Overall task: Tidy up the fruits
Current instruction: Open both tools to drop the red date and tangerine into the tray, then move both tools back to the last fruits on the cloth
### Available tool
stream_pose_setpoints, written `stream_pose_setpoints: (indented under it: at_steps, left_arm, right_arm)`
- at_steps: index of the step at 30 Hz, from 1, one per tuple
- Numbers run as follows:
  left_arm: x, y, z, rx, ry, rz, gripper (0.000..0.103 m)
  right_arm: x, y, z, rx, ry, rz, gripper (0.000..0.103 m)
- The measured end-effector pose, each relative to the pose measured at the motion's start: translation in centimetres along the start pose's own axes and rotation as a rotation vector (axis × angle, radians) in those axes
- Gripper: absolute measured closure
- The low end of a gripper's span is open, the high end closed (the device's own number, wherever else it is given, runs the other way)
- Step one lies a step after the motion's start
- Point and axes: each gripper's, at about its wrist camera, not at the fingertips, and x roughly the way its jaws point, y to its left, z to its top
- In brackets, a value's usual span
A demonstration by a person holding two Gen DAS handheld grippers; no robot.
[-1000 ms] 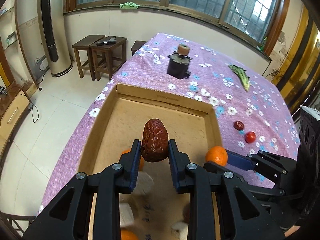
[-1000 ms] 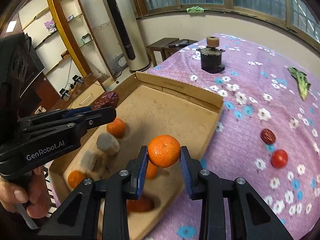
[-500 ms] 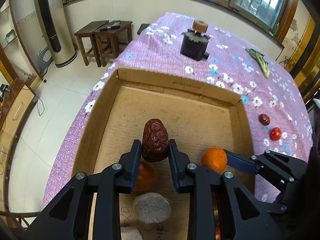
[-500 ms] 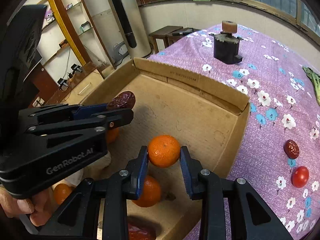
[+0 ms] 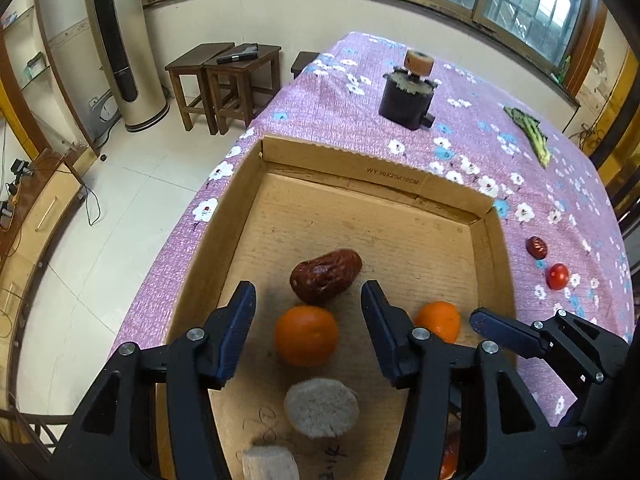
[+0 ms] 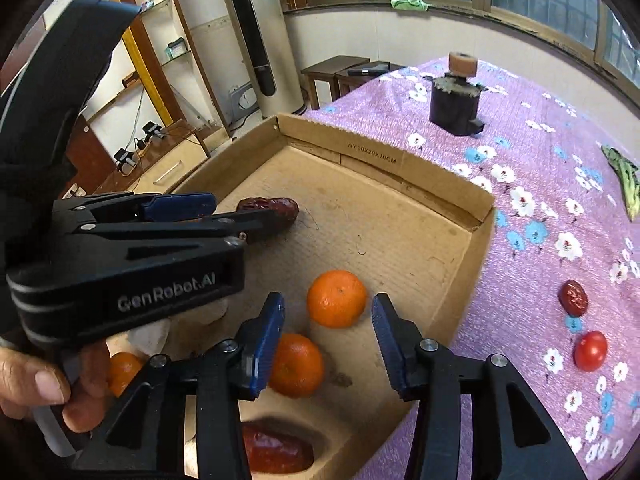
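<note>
The cardboard box point(image 5: 492, 264) is my landmark. This looks like the drop-off step: my left gripper point(image 5: 308, 304) has just been opening, jaws wide and empty, the red date point(image 5: 326, 276) lying on the box floor just beyond. My right gripper point(image 6: 328, 320) has just been opening too, the orange point(image 6: 337, 299) released between its pads, untouched. Next, I judge, I reach outside the box for the loose date point(image 6: 573, 298) and tomato point(image 6: 590, 350).

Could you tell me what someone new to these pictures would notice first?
Most striking is the open cardboard box on the purple floral tablecloth, with a wrinkled red date and tangerines lying on its floor. Both the left gripper and the right gripper hang open above that fruit, their jaws having just been opening, nothing clamped. Outside the box sit a cherry tomato and another date.
</note>
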Motion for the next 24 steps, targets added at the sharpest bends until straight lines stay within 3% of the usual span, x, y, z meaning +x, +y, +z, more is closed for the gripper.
stream_pose_setpoints:
  at_steps: [12, 24]
  left_arm:
    - [-4.1, -2.9, -2.0, 0.028, -0.073, -0.064, 0.049]
    - [-5.6, -7.5, -3.7, 0.101, -0.067, -0.122, 0.049]
  right_arm:
    - [-6.3, -3.2, -3.5, 0.102, -0.087, 0.0, 0.056]
    - [-9.4, -8.1, -8.0, 0.211, -0.095, -0.058, 0.056]
